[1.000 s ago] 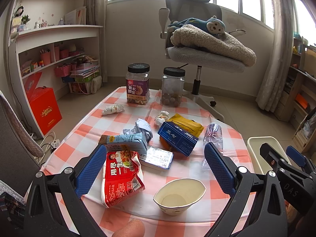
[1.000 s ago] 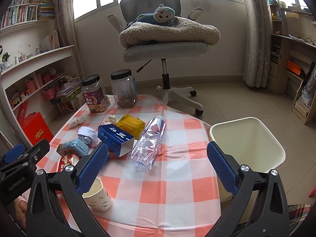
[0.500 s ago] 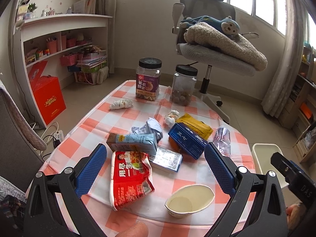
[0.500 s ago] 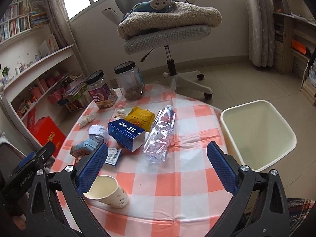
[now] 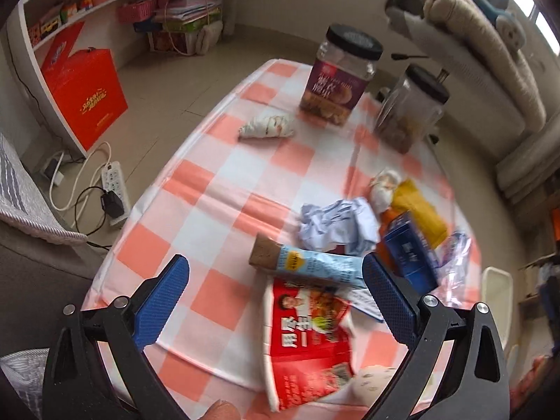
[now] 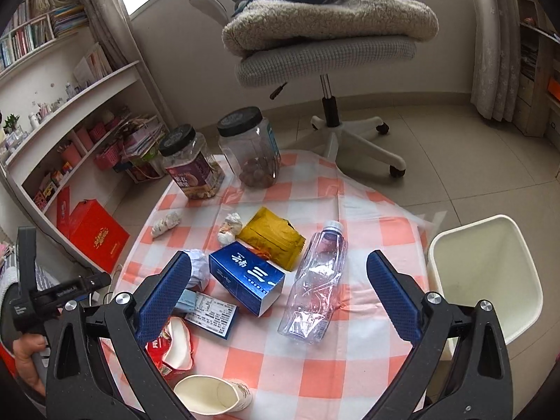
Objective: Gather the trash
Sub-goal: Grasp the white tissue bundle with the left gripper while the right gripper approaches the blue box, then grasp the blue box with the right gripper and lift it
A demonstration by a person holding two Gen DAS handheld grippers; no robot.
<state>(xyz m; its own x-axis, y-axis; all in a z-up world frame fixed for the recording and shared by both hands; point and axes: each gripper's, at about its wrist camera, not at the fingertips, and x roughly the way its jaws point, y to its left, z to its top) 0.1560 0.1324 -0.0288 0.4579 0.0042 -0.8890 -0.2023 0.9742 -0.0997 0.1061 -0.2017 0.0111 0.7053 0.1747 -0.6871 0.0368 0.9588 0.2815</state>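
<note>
The left hand-held gripper (image 5: 276, 301) hangs spread wide and empty over the near edge of the tabletop (image 5: 224, 182). The flattened red noodle-cup wrapper (image 5: 308, 336) lies directly between and just ahead of its blue pads, long axis running away from the near edge and tilted a little. Just beyond it the pale blue milk carton (image 5: 308, 266) lies crosswise, its long axis spanning the gap between the jaws.

The right hand-held gripper (image 6: 280, 294), also spread and empty, looks down on the crushed clear plastic bottle (image 6: 315, 287), whose cap points toward the far edge, with the dark blue cardboard box (image 6: 245, 276) touching or nearly touching it on the left. The cream plastic bin (image 6: 486, 280) stands on the floor off the right edge, so the right hand is probably nearer for dropping.
</note>
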